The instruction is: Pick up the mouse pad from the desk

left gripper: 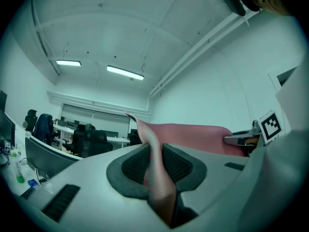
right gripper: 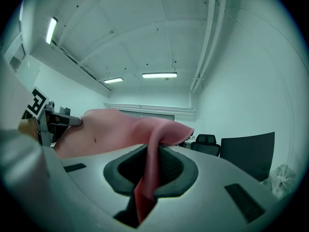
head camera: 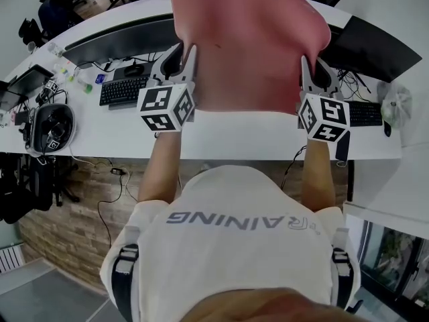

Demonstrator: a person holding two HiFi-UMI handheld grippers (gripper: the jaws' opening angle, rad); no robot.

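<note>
A large pink mouse pad (head camera: 251, 42) hangs spread out in the air above the white desk (head camera: 221, 136), held by its two near corners. My left gripper (head camera: 182, 58) is shut on the left corner, and in the left gripper view the pink mouse pad (left gripper: 157, 175) is pinched between the dark pads (left gripper: 135, 166). My right gripper (head camera: 310, 72) is shut on the right corner. In the right gripper view the pad's edge (right gripper: 149, 170) runs between the two pads and the sheet (right gripper: 116, 132) stretches off to the left. Both grippers point level.
Under the pad stand a black keyboard (head camera: 124, 90), a curved monitor (head camera: 117, 40) and a second monitor (head camera: 372, 45) on the right. Headphones (head camera: 53, 127) lie at the desk's left end, a second keyboard (head camera: 365, 113) at the right. Office chairs (left gripper: 89, 141) stand further off.
</note>
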